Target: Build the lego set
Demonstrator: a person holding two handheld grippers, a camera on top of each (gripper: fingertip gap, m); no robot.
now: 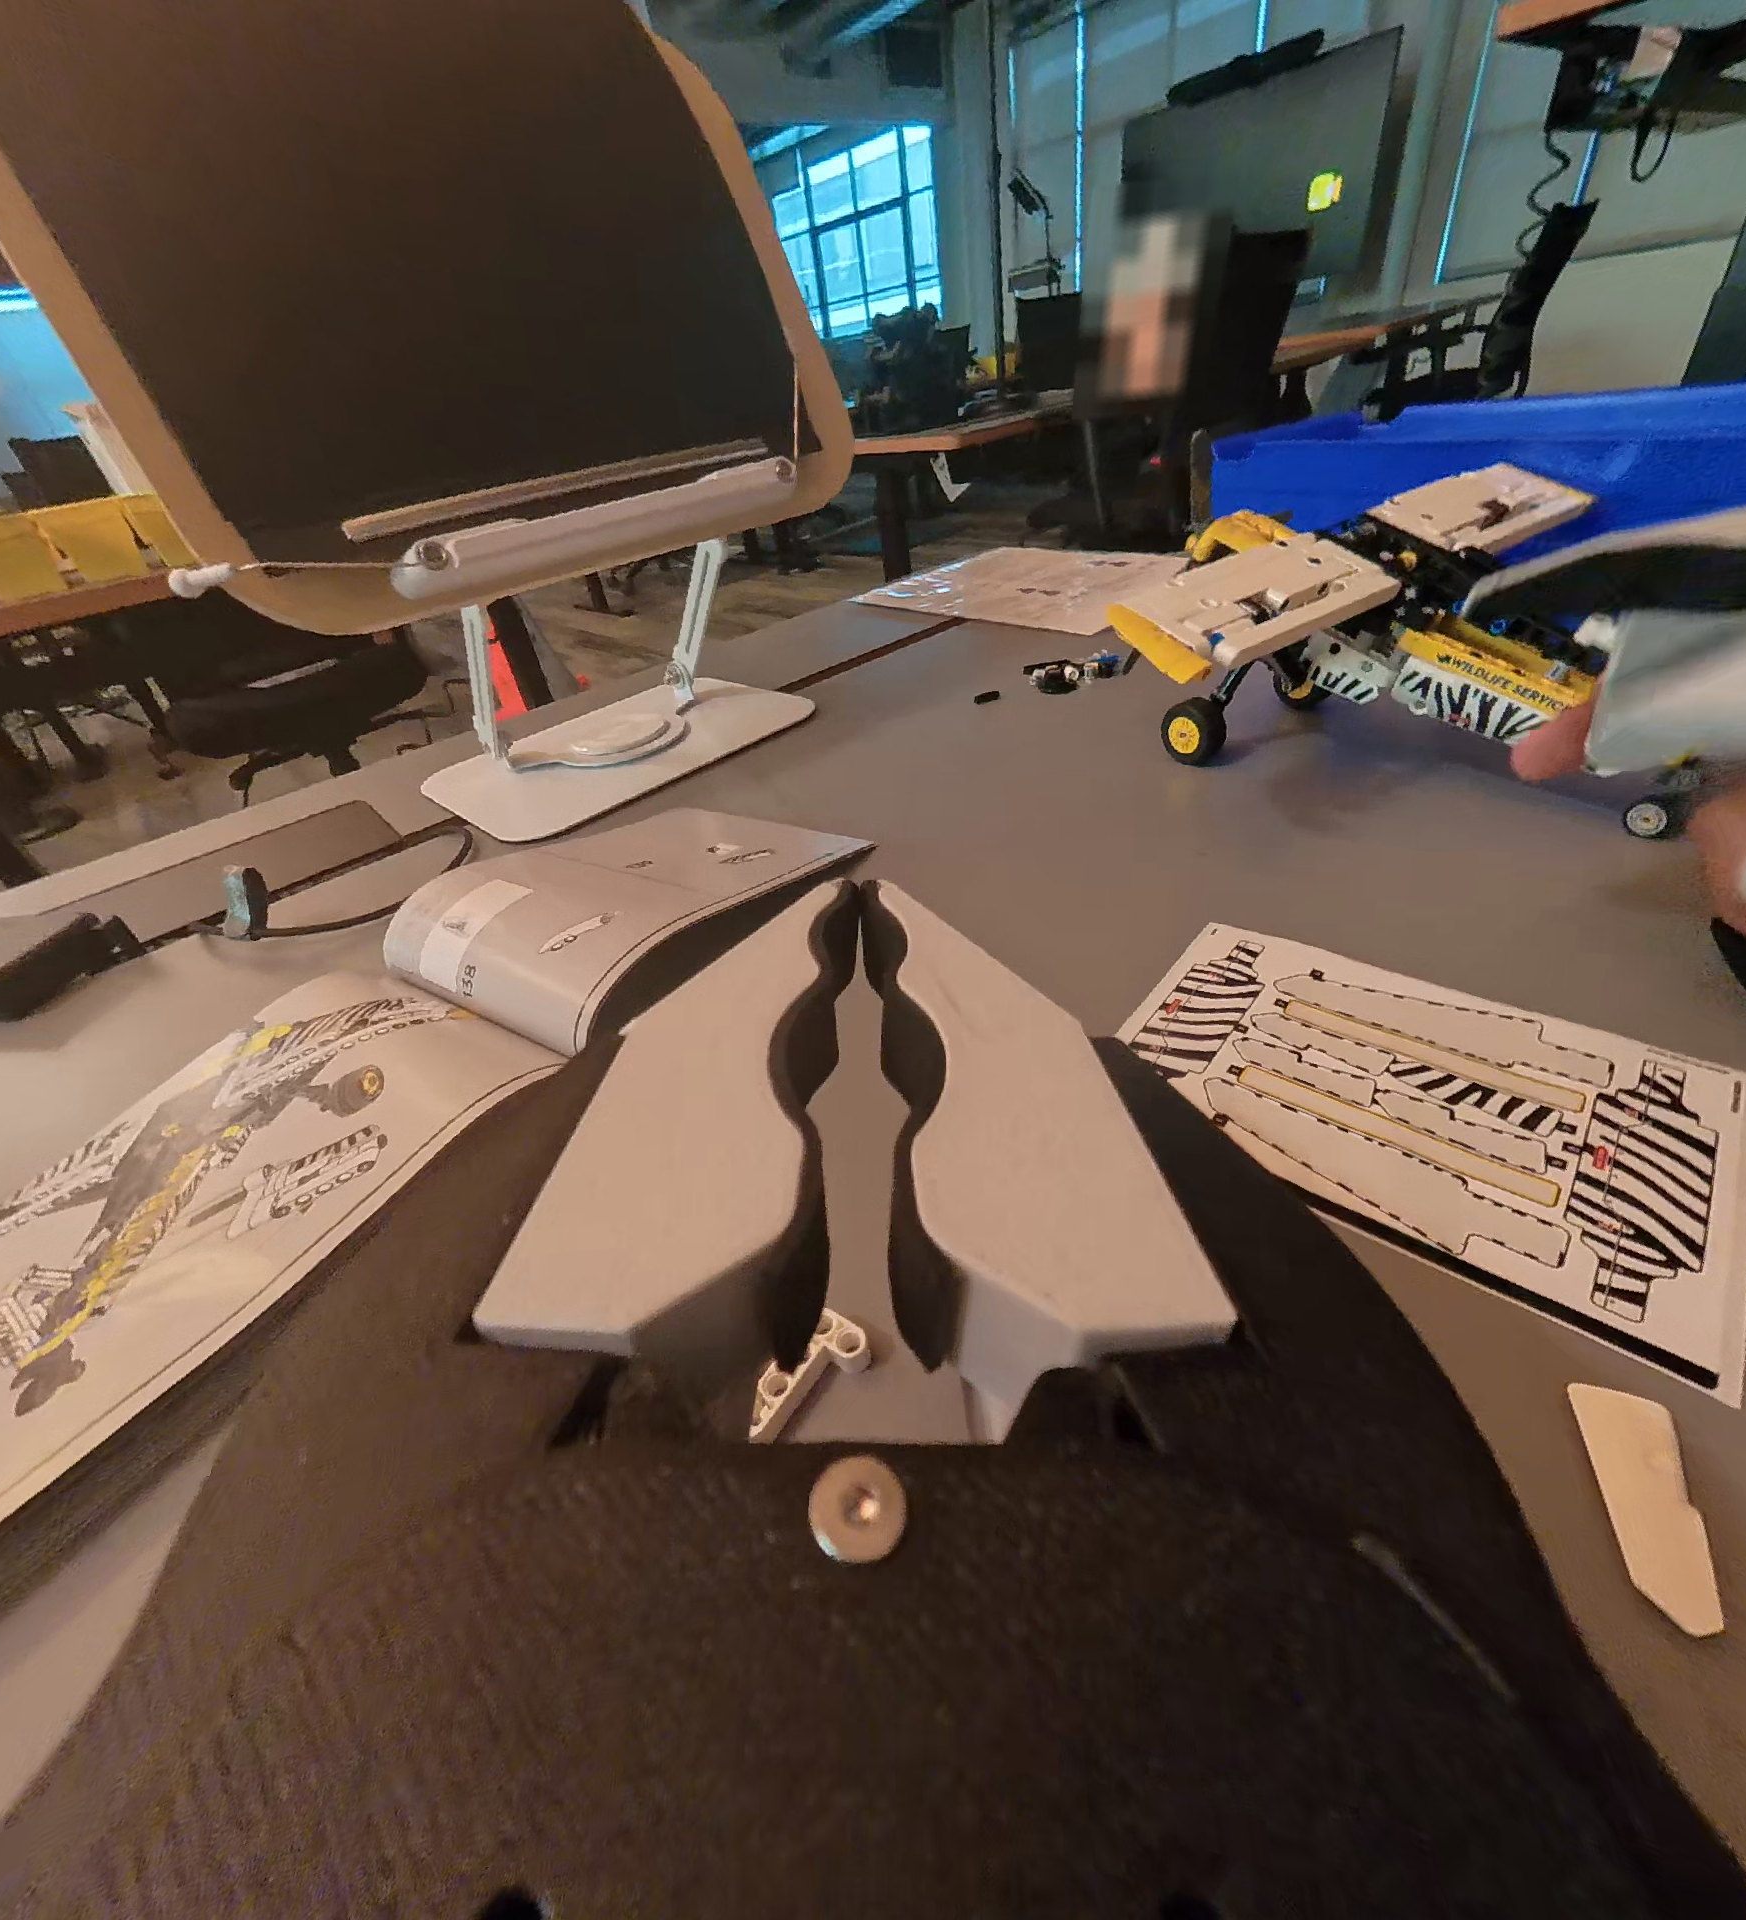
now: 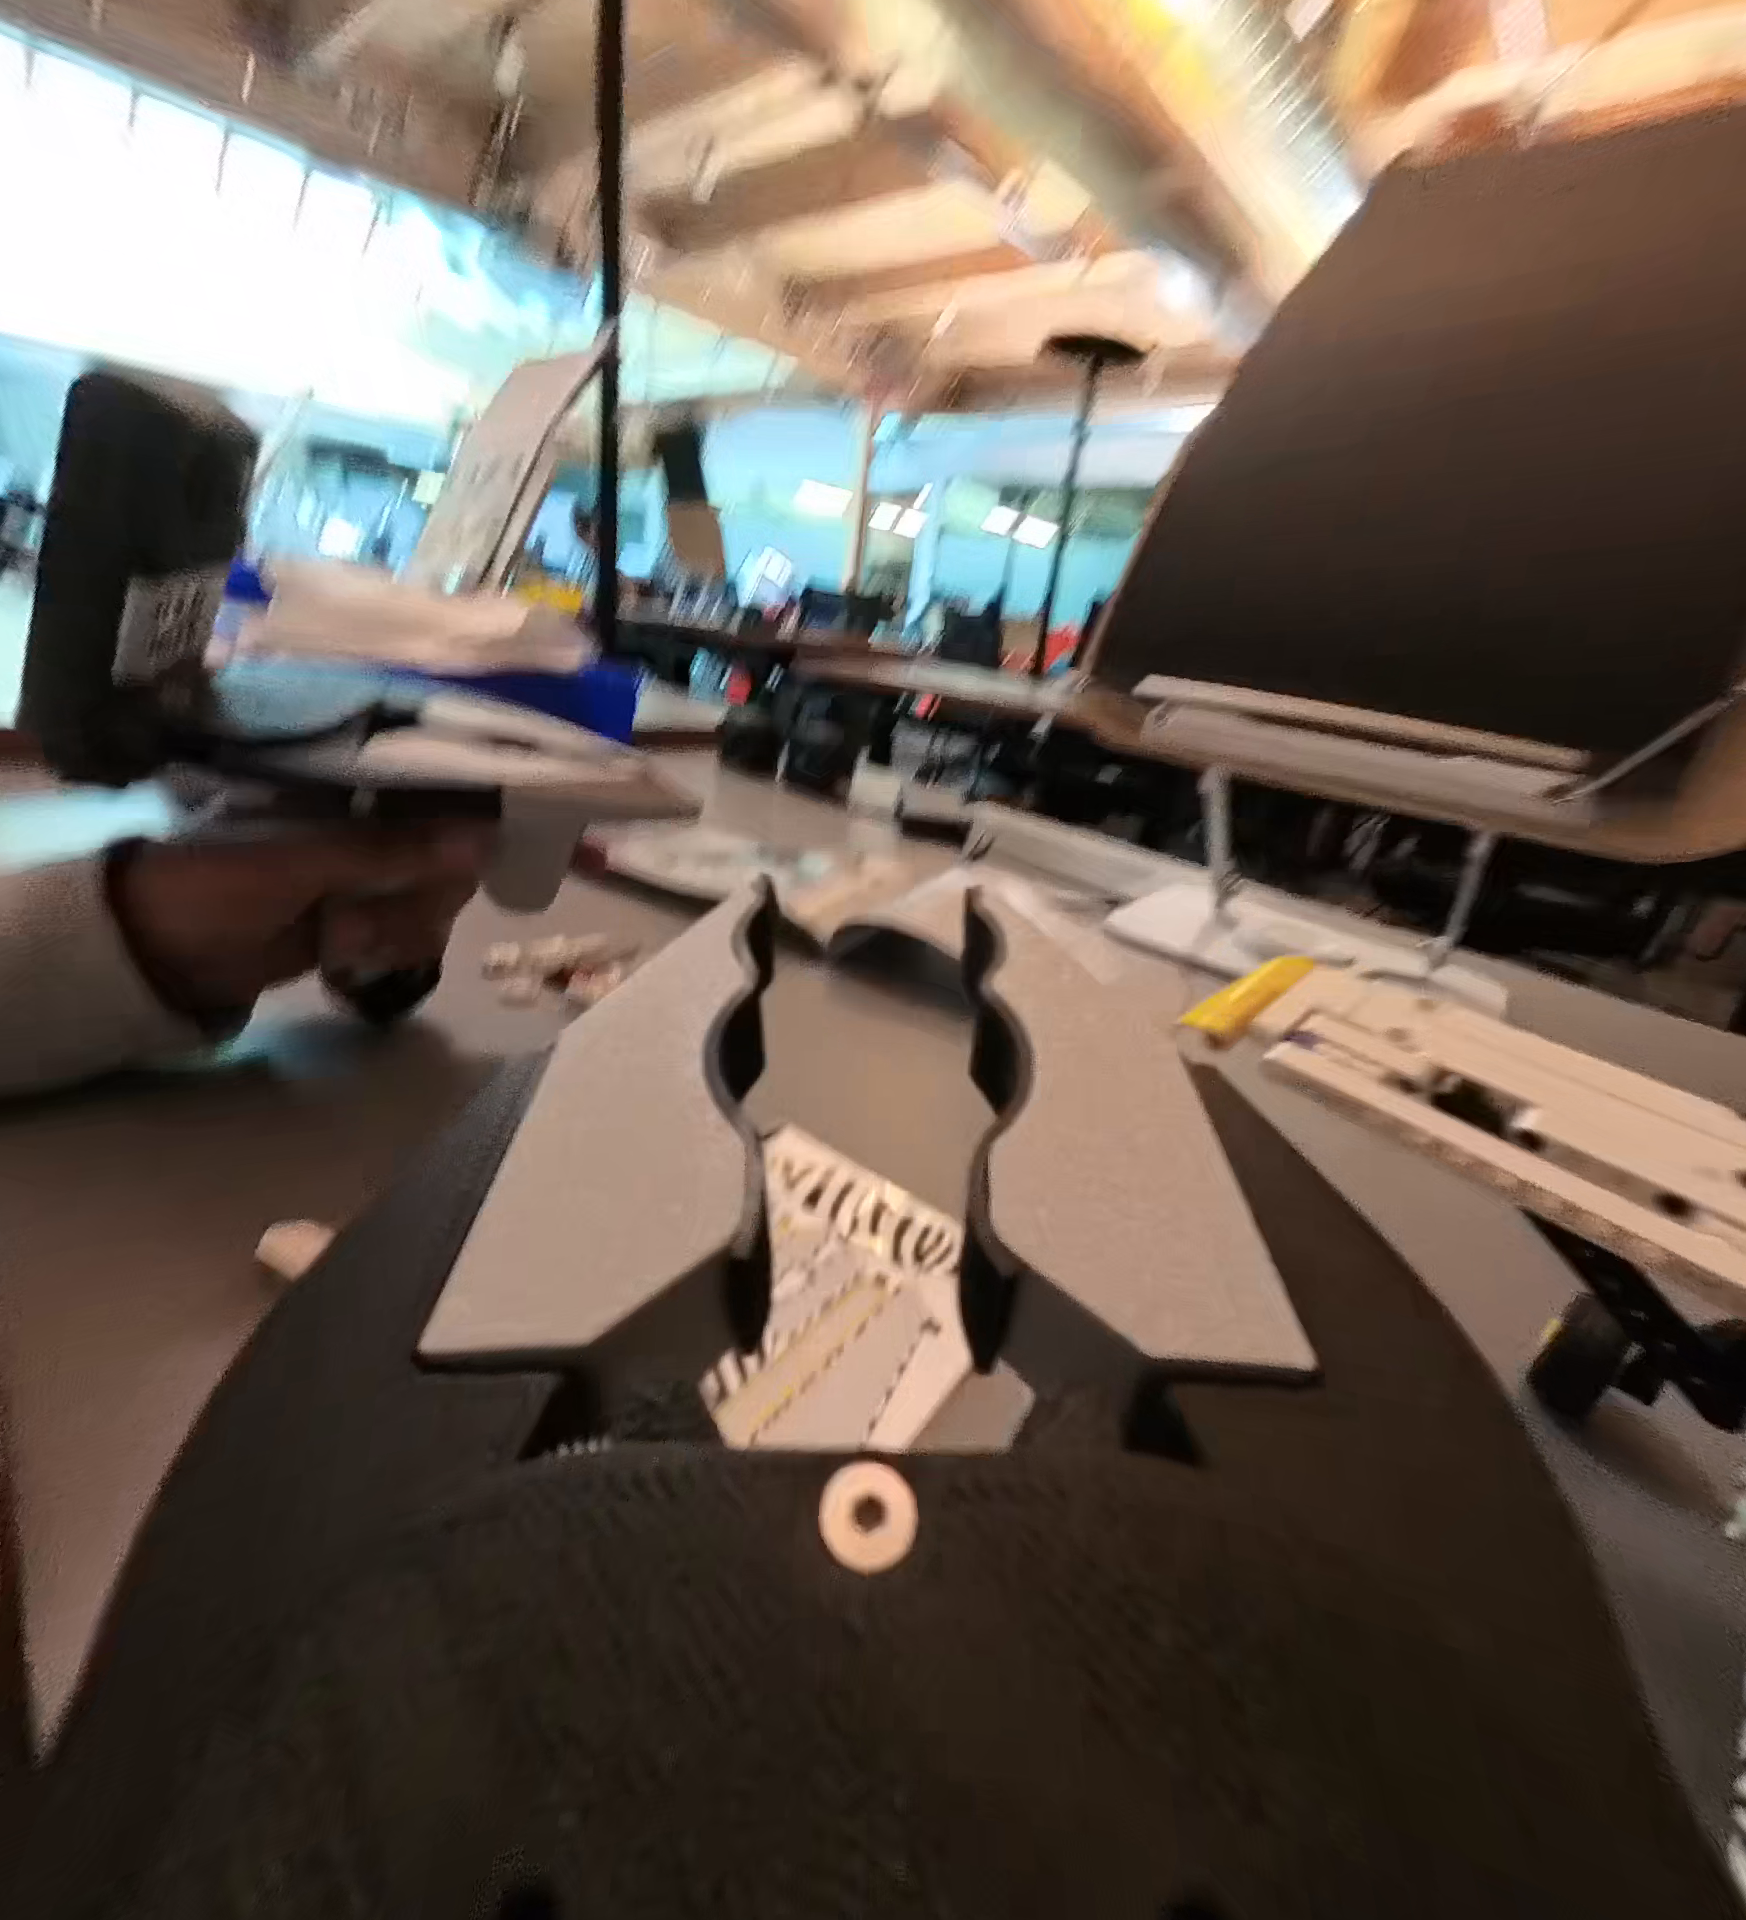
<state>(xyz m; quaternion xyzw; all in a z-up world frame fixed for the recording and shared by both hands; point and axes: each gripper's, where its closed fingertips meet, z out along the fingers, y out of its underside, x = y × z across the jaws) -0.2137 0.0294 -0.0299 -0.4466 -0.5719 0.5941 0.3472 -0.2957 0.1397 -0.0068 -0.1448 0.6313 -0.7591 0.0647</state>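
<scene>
Now one plane model [image 1: 1368,613], two claws: left claw [image 1: 861,914], right claw [image 2: 864,914]

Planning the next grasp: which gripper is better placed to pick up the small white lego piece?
Left, probably. The small white lego piece lies right below the left gripper, though its jaws are shut and must open. The right gripper, jaws open, is over the sticker sheet near the plane model.
</scene>
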